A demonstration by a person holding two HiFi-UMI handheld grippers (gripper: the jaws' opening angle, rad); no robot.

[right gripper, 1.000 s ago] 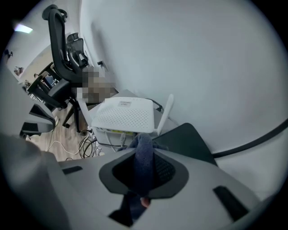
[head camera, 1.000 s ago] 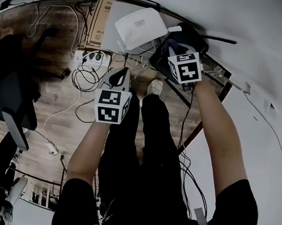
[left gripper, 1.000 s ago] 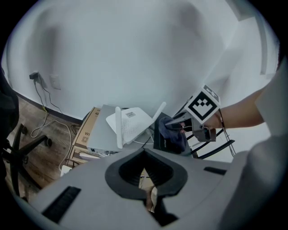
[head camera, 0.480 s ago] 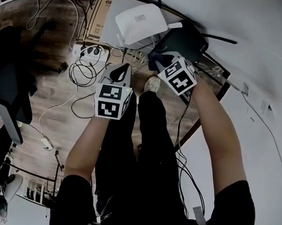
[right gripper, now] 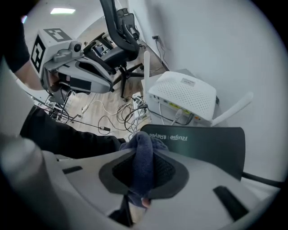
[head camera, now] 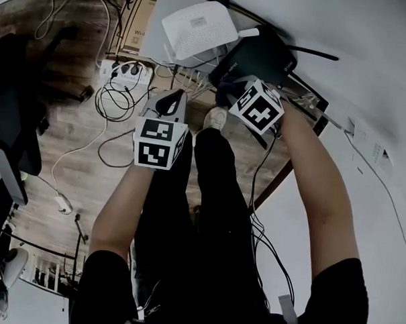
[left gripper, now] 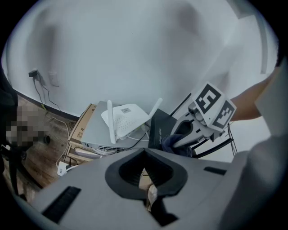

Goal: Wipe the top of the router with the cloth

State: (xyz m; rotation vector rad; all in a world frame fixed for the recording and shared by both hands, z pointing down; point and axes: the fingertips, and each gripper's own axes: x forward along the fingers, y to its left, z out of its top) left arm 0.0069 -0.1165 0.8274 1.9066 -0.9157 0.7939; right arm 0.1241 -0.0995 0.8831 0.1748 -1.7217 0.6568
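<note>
Top of the black router (right gripper: 202,143) is bare and open to a pass from its near edge, where the cloth (right gripper: 143,152) in the right gripper (right gripper: 141,179) sits. Far side is crowded: white router (right gripper: 184,96) just beyond, its slanted antenna (right gripper: 234,108) along the back edge, wall close behind. Left gripper (head camera: 166,109) hangs apart to the left, over the cable tangle (head camera: 121,104) and power strip (head camera: 126,73).

Wood-plank floor (head camera: 62,158), white wall (head camera: 369,58), black office chair (right gripper: 118,33), tangled cables (head camera: 115,107) by a power strip (head camera: 124,72), ceiling light (right gripper: 63,10)
</note>
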